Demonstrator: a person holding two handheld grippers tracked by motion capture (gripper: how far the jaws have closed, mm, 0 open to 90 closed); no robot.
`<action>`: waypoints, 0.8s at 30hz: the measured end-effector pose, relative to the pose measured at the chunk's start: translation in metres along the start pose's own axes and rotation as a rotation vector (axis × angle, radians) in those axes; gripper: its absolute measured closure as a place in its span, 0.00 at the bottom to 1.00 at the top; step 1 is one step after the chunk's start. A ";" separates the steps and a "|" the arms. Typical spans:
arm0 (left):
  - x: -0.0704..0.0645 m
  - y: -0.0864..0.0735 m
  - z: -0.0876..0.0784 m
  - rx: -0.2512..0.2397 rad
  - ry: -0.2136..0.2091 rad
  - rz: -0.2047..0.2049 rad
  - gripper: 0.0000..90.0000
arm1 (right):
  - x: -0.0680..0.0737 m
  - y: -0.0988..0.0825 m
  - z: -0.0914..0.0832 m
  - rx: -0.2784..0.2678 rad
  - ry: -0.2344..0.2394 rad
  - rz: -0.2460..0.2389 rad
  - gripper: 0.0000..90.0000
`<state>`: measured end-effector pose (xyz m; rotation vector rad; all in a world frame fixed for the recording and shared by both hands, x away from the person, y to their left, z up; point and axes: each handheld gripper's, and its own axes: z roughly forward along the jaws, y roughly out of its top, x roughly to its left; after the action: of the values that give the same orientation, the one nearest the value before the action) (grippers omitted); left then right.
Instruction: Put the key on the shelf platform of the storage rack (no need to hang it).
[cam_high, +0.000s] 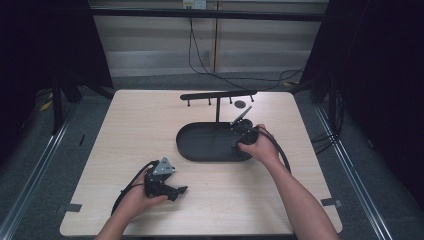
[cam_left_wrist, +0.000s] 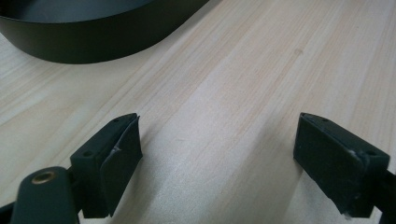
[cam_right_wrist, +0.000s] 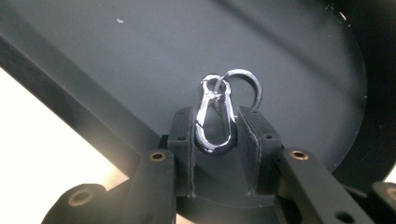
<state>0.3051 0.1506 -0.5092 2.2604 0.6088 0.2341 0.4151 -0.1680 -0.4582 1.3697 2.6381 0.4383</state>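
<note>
A silver carabiner clip with a key ring on its top stands between my right gripper's pads, just above the floor of a black oval tray. My right gripper is shut on the clip. From above, that gripper sits over the tray's right end. My left gripper rests low at the front left of the wooden table. Its jaws stand wide apart, open, over bare wood, with nothing between them.
A black rack with small pegs rises on a post behind the tray, and a small dark disc lies near it. The tray's wall curves ahead of the left gripper. Cables trail from both grippers.
</note>
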 end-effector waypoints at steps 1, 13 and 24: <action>0.000 0.000 0.000 0.000 0.000 0.000 0.16 | 0.000 0.000 0.000 0.000 0.000 0.000 0.76; 0.000 0.000 0.000 0.000 0.000 0.000 0.16 | 0.000 0.003 0.006 -0.009 -0.009 0.000 0.76; 0.000 0.000 0.000 0.000 -0.002 -0.001 0.16 | 0.000 0.004 0.006 -0.020 -0.010 0.005 0.72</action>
<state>0.3051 0.1507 -0.5093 2.2597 0.6093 0.2314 0.4195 -0.1646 -0.4631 1.3689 2.6160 0.4554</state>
